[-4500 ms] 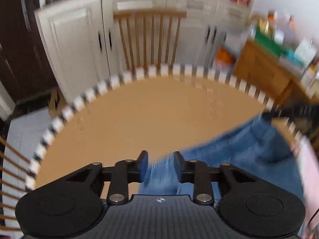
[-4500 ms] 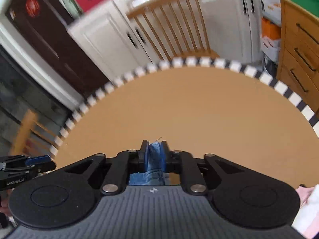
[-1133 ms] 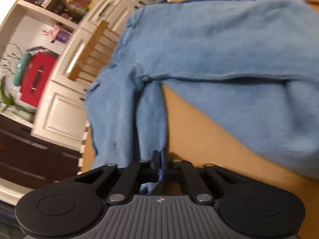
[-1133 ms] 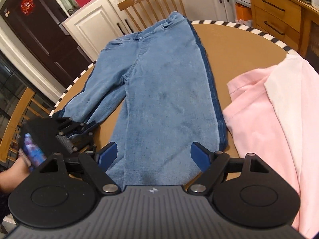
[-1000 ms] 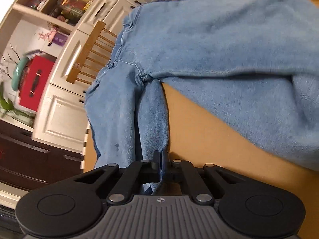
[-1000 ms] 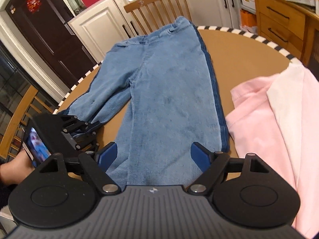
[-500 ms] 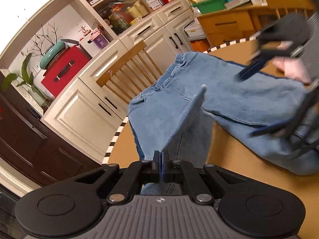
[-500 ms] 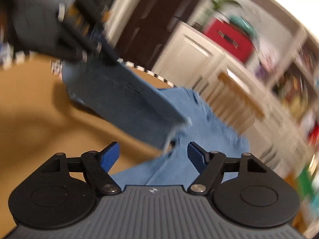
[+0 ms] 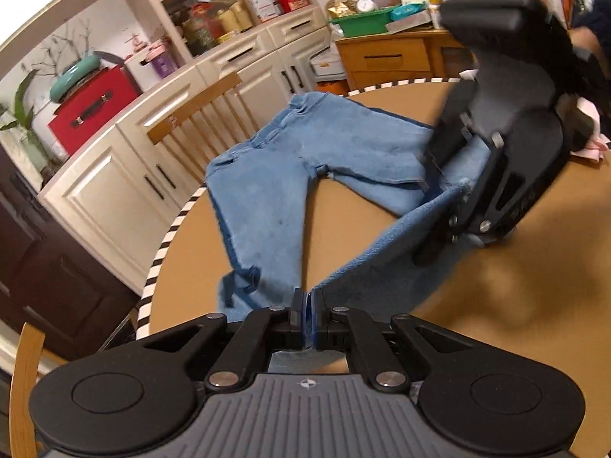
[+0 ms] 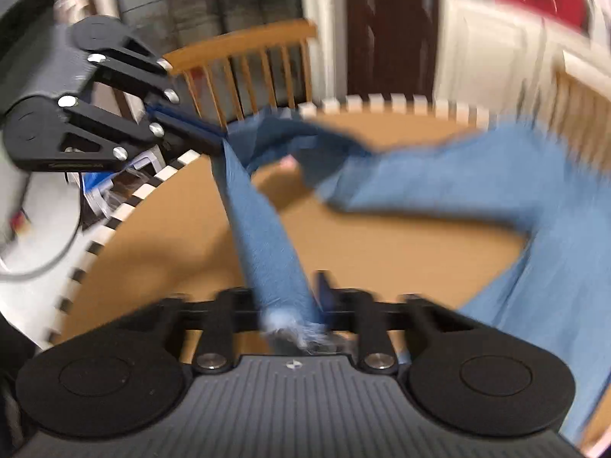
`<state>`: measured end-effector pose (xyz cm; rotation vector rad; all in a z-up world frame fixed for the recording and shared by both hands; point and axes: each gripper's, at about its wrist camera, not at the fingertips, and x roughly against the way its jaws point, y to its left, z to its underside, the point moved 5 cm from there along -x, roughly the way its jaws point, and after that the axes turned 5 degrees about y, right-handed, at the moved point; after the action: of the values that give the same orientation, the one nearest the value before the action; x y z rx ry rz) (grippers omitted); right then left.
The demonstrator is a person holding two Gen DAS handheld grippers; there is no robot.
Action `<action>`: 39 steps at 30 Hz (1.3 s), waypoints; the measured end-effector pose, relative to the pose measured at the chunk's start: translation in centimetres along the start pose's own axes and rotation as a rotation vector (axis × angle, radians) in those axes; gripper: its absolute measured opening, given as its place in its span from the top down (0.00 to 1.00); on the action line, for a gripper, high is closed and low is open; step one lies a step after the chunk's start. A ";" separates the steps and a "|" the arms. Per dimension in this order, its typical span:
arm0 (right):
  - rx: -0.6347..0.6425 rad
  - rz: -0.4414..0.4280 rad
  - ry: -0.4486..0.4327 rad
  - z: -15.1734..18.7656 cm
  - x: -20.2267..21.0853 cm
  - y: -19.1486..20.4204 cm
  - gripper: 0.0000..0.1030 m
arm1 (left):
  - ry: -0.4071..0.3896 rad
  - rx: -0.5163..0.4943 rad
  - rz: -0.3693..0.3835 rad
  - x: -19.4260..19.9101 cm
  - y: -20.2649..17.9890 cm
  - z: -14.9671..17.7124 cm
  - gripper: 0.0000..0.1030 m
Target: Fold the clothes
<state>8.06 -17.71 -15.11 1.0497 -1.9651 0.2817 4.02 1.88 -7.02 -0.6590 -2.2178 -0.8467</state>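
Blue jeans (image 9: 305, 152) lie spread on the round wooden table (image 9: 515, 305), waist toward the far chair. My left gripper (image 9: 305, 307) is shut on one corner of a leg hem, raised off the table. The hem stretches taut to my right gripper (image 9: 448, 198), seen from the side at the right. In the right wrist view, the right gripper (image 10: 290, 301) has its jaws closing with the frayed hem pinched between them. The denim band runs up to the left gripper (image 10: 219, 139). The rest of the jeans (image 10: 477, 175) is blurred.
A pink garment (image 9: 590, 141) lies at the table's right edge behind the right gripper. Wooden chairs (image 9: 198, 107) (image 10: 244, 61) stand at the striped table rim. White cupboards (image 9: 114, 183) and a cluttered wooden dresser (image 9: 382, 61) are beyond. Another chair back (image 9: 23, 381) is at lower left.
My left gripper lifted the leg hem off the table. My right gripper swung and rolled over to the raised hem, and its wide jaws narrowed onto the cloth.
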 end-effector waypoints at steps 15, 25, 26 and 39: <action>-0.324 -0.391 -0.264 -0.7 10.4 10.8 0.93 | -0.123 0.140 0.077 7.8 -0.2 3.1 0.90; -0.020 -0.194 -0.072 -2.4 7.6 20.0 0.94 | -0.004 0.408 0.009 10.0 3.6 11.3 0.83; 0.046 -0.165 -0.051 -2.5 7.5 20.9 0.94 | 0.002 0.433 0.007 10.1 3.9 11.7 0.83; 0.279 -0.162 0.293 0.3 1.4 22.0 0.66 | -0.022 0.494 0.061 8.3 1.6 8.4 0.73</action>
<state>-9.21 -5.03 -10.07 1.2595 -1.5991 0.5978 -3.70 10.72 -5.17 -0.4900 -2.2881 -0.2397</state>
